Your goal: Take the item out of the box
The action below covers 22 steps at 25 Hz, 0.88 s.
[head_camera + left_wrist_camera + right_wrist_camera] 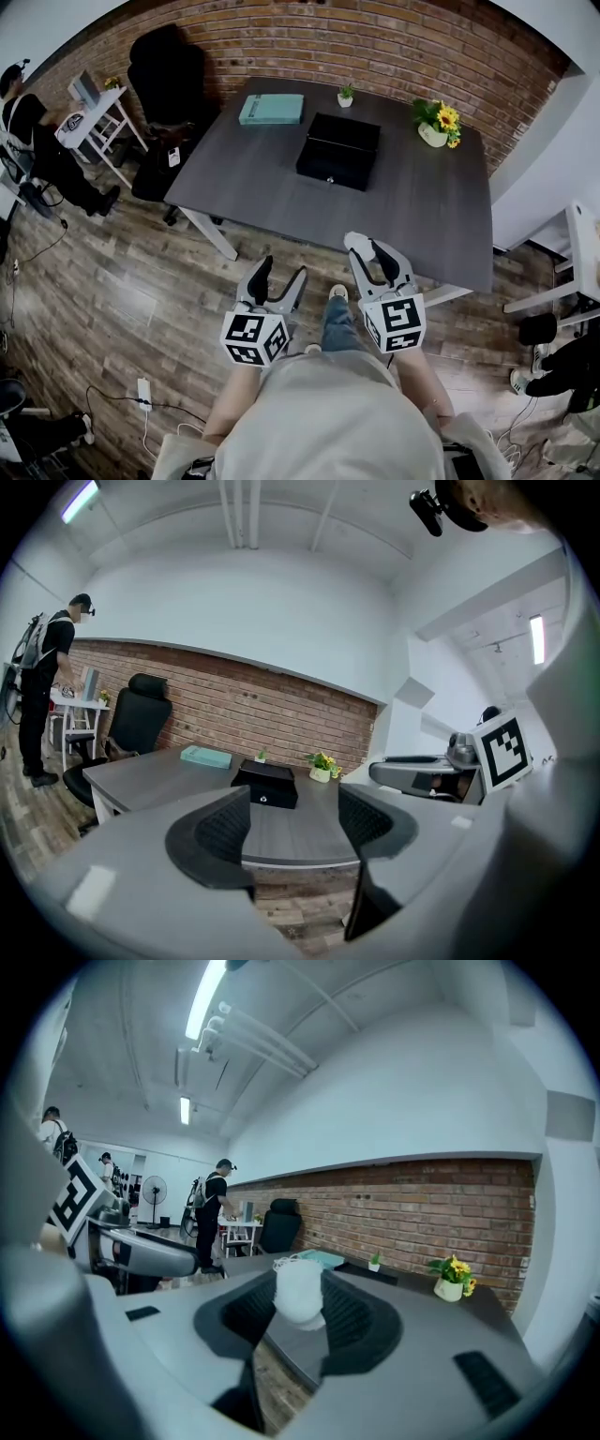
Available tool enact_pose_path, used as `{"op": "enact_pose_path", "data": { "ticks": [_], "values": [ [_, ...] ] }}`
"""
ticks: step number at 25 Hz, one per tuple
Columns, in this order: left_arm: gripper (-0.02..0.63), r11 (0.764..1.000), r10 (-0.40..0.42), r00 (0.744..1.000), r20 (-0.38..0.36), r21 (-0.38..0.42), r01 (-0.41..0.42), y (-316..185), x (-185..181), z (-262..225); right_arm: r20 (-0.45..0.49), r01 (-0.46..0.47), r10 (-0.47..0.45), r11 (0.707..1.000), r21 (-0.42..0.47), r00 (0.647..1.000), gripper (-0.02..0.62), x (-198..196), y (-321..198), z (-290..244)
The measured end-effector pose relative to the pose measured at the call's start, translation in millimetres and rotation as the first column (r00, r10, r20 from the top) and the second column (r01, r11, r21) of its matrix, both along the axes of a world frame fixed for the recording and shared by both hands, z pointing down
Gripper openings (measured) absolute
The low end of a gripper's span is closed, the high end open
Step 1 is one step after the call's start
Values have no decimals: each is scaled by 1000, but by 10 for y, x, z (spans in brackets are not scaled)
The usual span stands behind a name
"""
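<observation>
A shut black box (338,150) with a small lock on its front lies mid-table on the dark grey table (431,216); it also shows in the left gripper view as the black box (266,784). Both grippers hover over the wooden floor, short of the table's near edge. My left gripper (284,269) is open, with nothing between its jaws (292,822). My right gripper (373,247) is shut on a white soft rounded item (300,1290) with thin loops on top, held between its pads (349,1321).
On the table lie a teal book (272,109), a small potted plant (346,96) and a pot of yellow flowers (436,122). A black office chair (167,70) stands at the far left corner. A person (37,141) stands by a white side table (89,117). Cables cross the floor.
</observation>
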<state>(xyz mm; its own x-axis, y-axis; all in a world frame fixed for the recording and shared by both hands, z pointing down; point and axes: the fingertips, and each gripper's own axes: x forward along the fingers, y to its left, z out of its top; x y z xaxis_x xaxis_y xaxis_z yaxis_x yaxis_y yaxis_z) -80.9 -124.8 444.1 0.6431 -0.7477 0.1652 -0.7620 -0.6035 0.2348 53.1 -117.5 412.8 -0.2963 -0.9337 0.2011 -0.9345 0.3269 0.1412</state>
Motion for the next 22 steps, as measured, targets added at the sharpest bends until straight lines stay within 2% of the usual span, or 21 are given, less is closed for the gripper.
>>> {"op": "enact_pose_path", "data": {
  "ticks": [22],
  "values": [
    [298, 1000, 14, 1000, 14, -10, -14, -40, 56, 29, 30, -19, 19, 1000, 12, 999, 146, 107, -60, -29]
  ]
}}
